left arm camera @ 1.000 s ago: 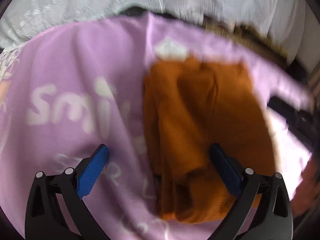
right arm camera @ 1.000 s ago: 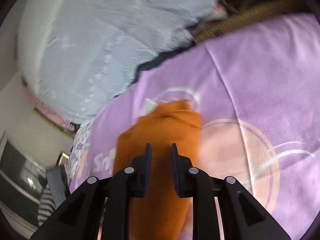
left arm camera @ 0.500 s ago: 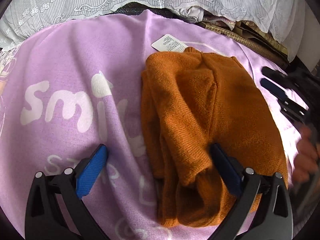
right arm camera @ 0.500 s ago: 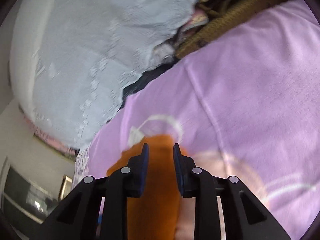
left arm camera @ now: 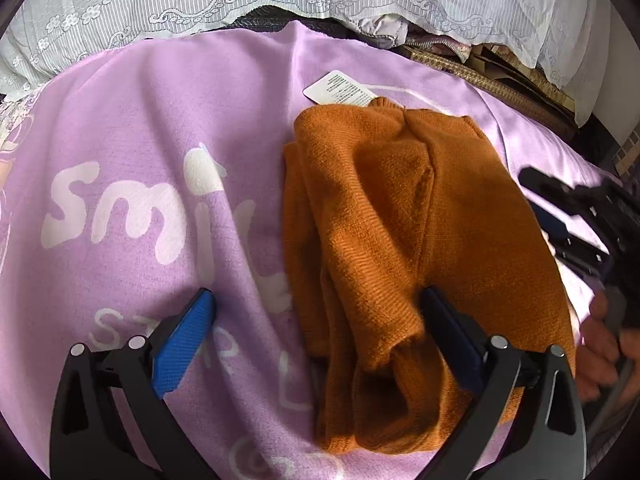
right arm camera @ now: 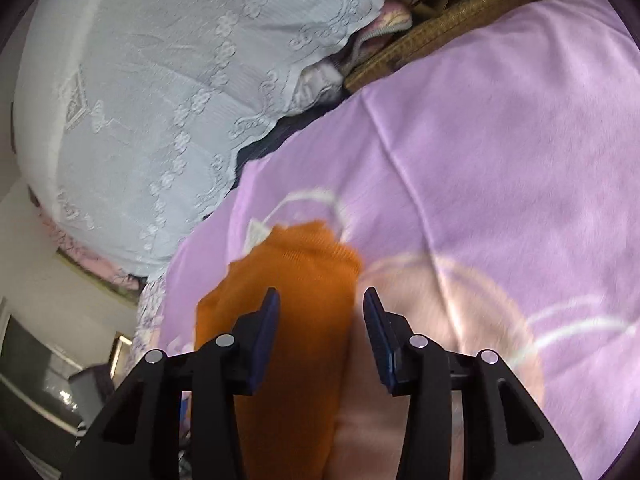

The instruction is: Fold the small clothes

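Observation:
An orange knitted sweater [left arm camera: 400,240] lies folded lengthwise on a purple blanket [left arm camera: 140,128], with a white tag [left arm camera: 340,90] at its far end. My left gripper [left arm camera: 316,300] hangs open and wide over the sweater's near left part; its right finger [left arm camera: 448,320] rests against the knit and its left finger sits over the blanket. My right gripper [right arm camera: 322,298] points along the sweater [right arm camera: 292,280] from its right side. Its jaws are opening, the knit shows in the gap, and the pads do not press it. It also shows in the left wrist view as the right gripper [left arm camera: 560,216].
A white lace cover [left arm camera: 160,8] runs along the far edge of the blanket [right arm camera: 500,140]. A brown woven edge [left arm camera: 480,76] and crumpled cloth lie at the back right. A person's hand [left arm camera: 604,344] is at the right edge. A room with dark furniture [right arm camera: 48,380] lies beyond the bed.
The right gripper's jaws have spread from nearly shut to clearly apart, and it has sunk a little toward the sweater. The left gripper has stayed in place, open.

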Demonstrator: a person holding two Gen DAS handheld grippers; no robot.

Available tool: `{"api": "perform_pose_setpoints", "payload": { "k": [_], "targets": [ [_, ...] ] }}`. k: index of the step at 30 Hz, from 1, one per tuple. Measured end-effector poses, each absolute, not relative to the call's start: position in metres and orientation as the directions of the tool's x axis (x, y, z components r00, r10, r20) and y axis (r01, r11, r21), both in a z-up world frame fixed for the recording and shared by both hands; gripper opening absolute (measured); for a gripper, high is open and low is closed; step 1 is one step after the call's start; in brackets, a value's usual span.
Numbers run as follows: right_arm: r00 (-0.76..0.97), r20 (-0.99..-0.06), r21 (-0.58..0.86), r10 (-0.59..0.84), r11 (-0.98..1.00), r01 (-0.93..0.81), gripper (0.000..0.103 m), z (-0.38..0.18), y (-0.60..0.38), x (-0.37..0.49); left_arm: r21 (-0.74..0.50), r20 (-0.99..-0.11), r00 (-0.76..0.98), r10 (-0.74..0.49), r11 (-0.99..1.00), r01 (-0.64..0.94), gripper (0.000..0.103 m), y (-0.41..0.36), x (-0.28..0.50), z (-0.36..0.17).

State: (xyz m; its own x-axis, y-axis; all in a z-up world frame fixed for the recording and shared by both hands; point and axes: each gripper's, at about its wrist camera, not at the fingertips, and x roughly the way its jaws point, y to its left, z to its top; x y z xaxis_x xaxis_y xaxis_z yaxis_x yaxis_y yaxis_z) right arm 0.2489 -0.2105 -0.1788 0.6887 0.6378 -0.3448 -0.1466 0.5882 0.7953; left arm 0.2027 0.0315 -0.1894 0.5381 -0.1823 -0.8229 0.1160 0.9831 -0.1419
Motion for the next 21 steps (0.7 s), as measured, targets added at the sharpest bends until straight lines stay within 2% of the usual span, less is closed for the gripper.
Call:
{"api": "perform_pose_setpoints", "payload": {
  "k": [2, 7, 9, 12, 14, 21],
  "targets": [
    [0.672, -0.355, 0.785, 0.650, 0.597, -0.164, 0.053, -0.182, -0.208, 0.237, -0.143, -0.823, 0.538, -0.182, 0.983, 0.114, 0.099, 0.032, 0.202, -0.189],
    [0.661, -0.344, 0.802, 0.667, 0.575, -0.162, 0.061, -0.190, -0.209, 0.214, -0.156, -0.821, 0.538, -0.191, 0.982, 0.110, 0.099, 0.033, 0.201, -0.186],
    [0.655, -0.328, 0.818, 0.680, 0.552, -0.163, 0.062, -0.195, -0.211, 0.209, -0.196, -0.813, 0.532, -0.235, 0.972, 0.131, 0.098, 0.033, 0.200, -0.183],
    [0.643, -0.313, 0.826, 0.699, 0.534, -0.180, 0.068, -0.195, -0.209, 0.207, -0.334, -0.783, 0.483, -0.391, 0.920, 0.203, 0.098, 0.033, 0.200, -0.181],
    [0.629, -0.310, 0.820, 0.713, 0.535, -0.204, 0.073, -0.194, -0.205, 0.208, -0.335, -0.785, 0.477, -0.395, 0.919, 0.209, 0.099, 0.030, 0.201, -0.183],
    [0.583, -0.316, 0.812, 0.749, 0.532, -0.243, 0.074, -0.192, -0.192, 0.212, -0.438, -0.765, 0.433, -0.476, 0.878, 0.190, 0.099, 0.045, 0.216, -0.192]
  ]
}}
